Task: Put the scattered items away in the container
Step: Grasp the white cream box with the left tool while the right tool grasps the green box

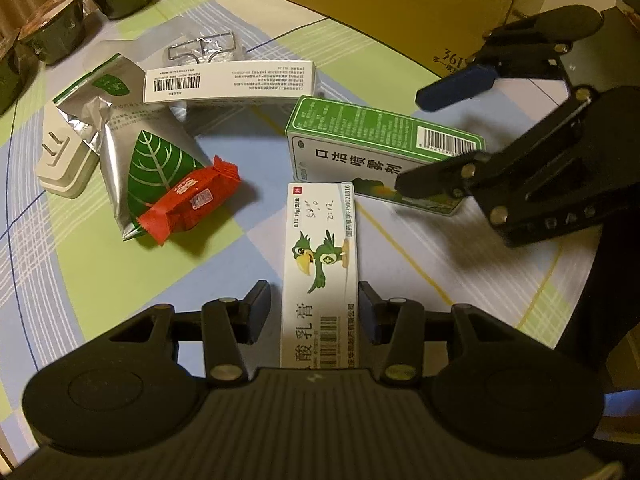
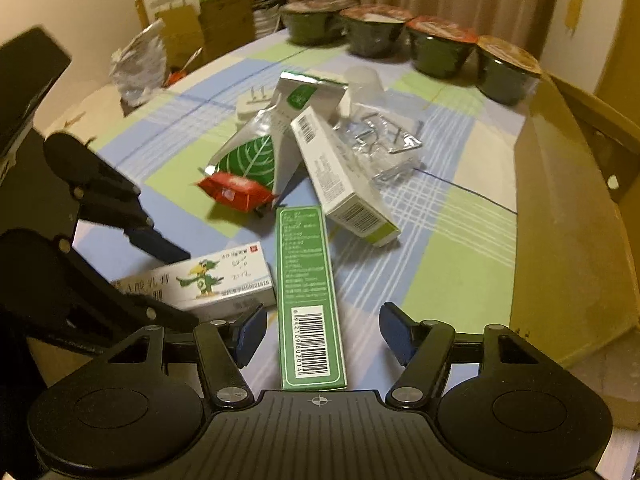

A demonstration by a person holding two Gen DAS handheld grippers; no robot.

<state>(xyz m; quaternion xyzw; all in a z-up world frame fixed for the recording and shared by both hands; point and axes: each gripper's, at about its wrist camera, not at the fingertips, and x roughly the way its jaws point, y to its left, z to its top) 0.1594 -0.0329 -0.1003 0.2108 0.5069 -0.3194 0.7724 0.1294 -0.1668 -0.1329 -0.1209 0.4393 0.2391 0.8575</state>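
both grippers are down low over the checked tablecloth [image 1: 100, 280], each with a box lying between its spread fingers. the left gripper [image 1: 314, 312] straddles the near end of a white ointment box with a green bird [image 1: 320, 256]; the blue pad on its right side sits against the box edge or just beside it, while a clear gap shows on the other side, so the jaws stand apart and are not clamped. the right gripper [image 2: 322, 330] is open wider still, with a long green box with a barcode [image 2: 308, 300] lying lengthwise between its fingers and touching neither pad. from the left wrist view that same green box [image 1: 360, 148] lies crosswise just beyond the far end of the ointment box, the two nearly touching. further back the other loose items sit in a heap: a red candy wrapper [image 1: 188, 204] resting on a silver pouch with a green leaf [image 1: 132, 148], a white plug adapter [image 1: 64, 164] beside the pouch, a long white box [image 1: 230, 82] behind it, and a clear packet with metal parts [image 1: 204, 50] near that. the cardboard box [image 2: 568, 208] stands open along the right side of the table, well apart from the heap. a row of dark lidded bowls [image 2: 436, 46] lines the far edge.
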